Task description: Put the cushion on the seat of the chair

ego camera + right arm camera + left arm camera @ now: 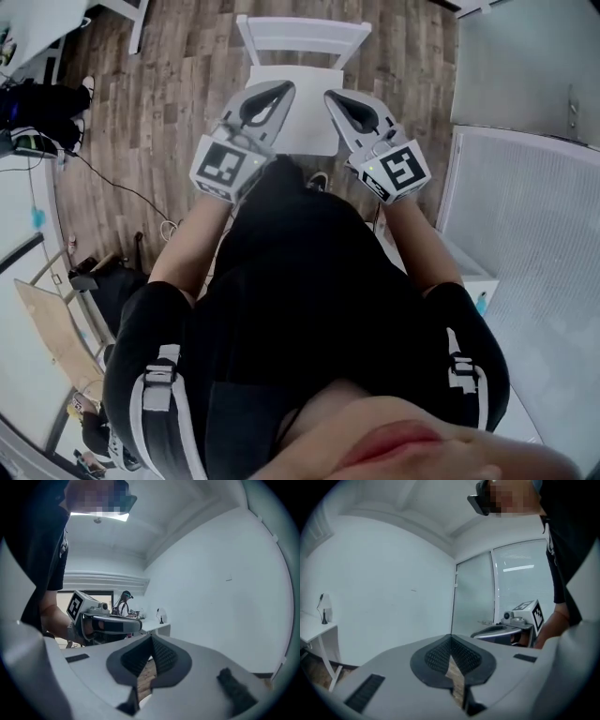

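Observation:
A white chair (302,39) stands on the wood floor straight ahead in the head view, its backrest on the far side. Its seat (317,136) shows as a flat white surface, partly hidden behind both grippers. I cannot tell a cushion apart from the seat. My left gripper (284,88) and right gripper (331,97) are held up side by side above the seat, both shut with nothing between the jaws. In the left gripper view the shut left gripper (451,637) points at a white wall, with the right gripper (512,626) beside it. The right gripper view shows the shut right gripper (151,639) and the left gripper (102,623).
A white panelled cabinet (525,216) stands at the right. Cables (112,183), dark bags (37,103) and a wooden board (56,328) lie at the left. A white desk with a small lamp (322,616) is by the wall, and another person (123,603) stands far off.

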`<action>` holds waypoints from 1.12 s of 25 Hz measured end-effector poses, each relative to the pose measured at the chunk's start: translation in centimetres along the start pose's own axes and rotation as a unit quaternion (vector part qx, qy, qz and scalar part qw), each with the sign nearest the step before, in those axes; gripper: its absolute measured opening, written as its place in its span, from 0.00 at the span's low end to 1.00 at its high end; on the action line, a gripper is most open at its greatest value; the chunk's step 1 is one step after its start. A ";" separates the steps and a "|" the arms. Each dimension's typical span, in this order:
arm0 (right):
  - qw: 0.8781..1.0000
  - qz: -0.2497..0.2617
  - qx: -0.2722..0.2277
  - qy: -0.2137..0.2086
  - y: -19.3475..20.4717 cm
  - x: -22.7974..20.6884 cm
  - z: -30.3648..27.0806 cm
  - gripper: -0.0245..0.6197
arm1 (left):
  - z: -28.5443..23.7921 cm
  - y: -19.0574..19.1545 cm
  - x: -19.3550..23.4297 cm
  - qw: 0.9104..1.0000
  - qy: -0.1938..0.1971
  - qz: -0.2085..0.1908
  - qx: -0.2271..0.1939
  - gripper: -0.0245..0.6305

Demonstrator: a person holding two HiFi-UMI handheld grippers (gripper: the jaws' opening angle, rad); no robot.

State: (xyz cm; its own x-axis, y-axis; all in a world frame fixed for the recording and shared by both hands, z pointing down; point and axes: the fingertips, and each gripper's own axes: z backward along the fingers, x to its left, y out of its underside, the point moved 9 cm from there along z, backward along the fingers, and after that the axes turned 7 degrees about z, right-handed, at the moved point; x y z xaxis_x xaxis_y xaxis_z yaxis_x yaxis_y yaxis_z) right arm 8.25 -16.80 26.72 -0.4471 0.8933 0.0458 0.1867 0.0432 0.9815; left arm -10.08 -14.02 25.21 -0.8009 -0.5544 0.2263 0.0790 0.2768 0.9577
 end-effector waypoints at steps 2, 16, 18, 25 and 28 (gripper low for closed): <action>1.000 0.014 -0.009 0.006 -1.6 -0.3 0.4 0.06 | -0.1 -1.7 -0.3 1.000 0.005 -0.011 -0.016 0.05; 0.998 0.035 -0.039 0.030 -5.3 -1.4 0.4 0.06 | 0.0 -3.9 0.1 0.998 0.020 -0.041 -0.036 0.05; 0.998 0.034 -0.041 0.032 -5.3 -1.9 0.1 0.06 | -0.5 -4.0 0.4 0.998 0.018 -0.042 -0.038 0.05; 0.998 0.027 -0.040 0.038 -4.8 -2.8 -0.6 0.06 | -1.4 -3.8 0.8 0.998 0.012 -0.040 -0.045 0.05; 0.998 0.029 -0.039 0.040 -4.9 -2.9 -0.6 0.06 | -1.6 -3.8 1.0 0.998 0.012 -0.038 -0.044 0.05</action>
State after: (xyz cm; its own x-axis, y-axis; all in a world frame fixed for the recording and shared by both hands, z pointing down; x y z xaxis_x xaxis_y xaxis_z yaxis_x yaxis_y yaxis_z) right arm 8.13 -19.85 21.92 -0.5071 0.8542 0.1152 0.1474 -0.0458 0.9880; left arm -10.21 -16.88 22.07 -0.7922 -0.5899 0.1563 0.0721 0.1638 0.9839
